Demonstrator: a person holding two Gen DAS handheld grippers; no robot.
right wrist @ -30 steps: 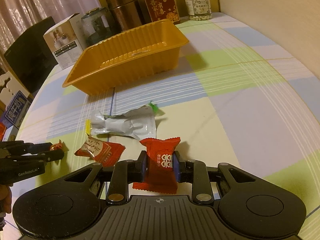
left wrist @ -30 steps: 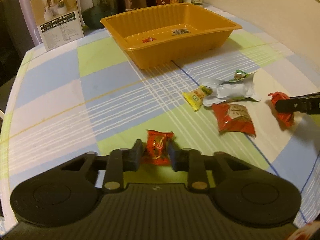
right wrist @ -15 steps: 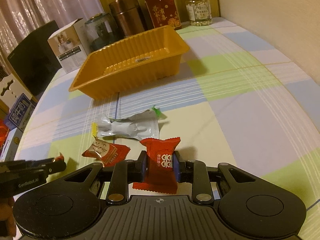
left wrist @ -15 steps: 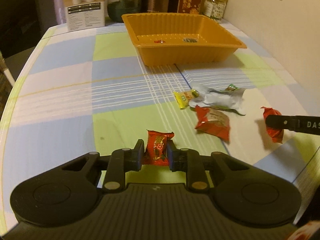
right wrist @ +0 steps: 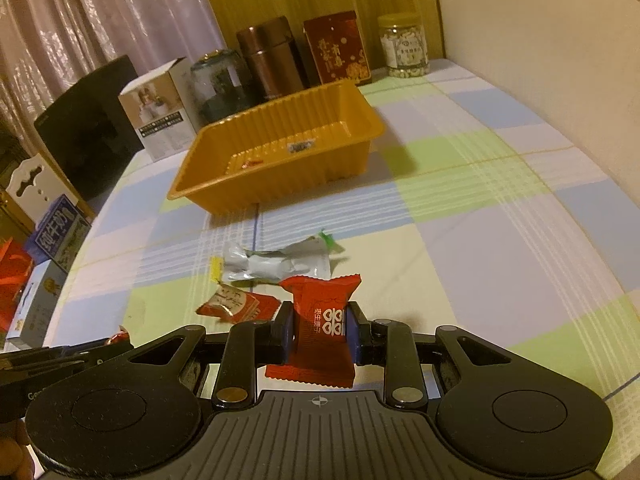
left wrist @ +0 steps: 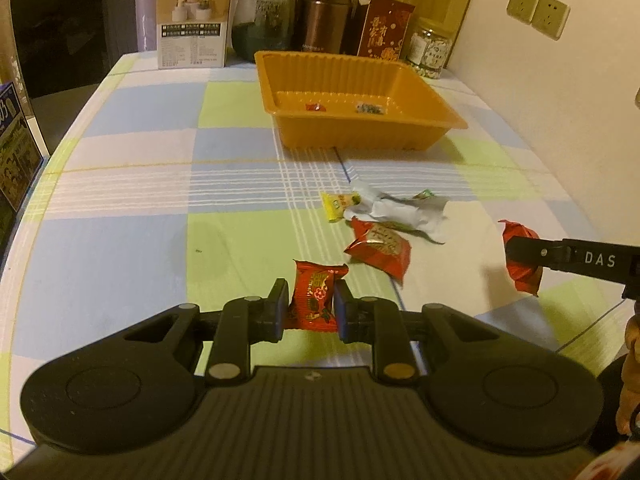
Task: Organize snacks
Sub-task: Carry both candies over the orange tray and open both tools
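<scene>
Each tool grips one red foil-wrapped candy: left tool [left wrist: 311, 307], right tool [right wrist: 320, 334]; carry both well above the ribbed orange plastic tray [left wrist: 436, 98] rim before release.

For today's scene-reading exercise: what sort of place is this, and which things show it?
Most likely a home dining room. A checked tablecloth covers the table, jars and tins such as a copper canister stand along the wall, and curtains hang behind.
</scene>
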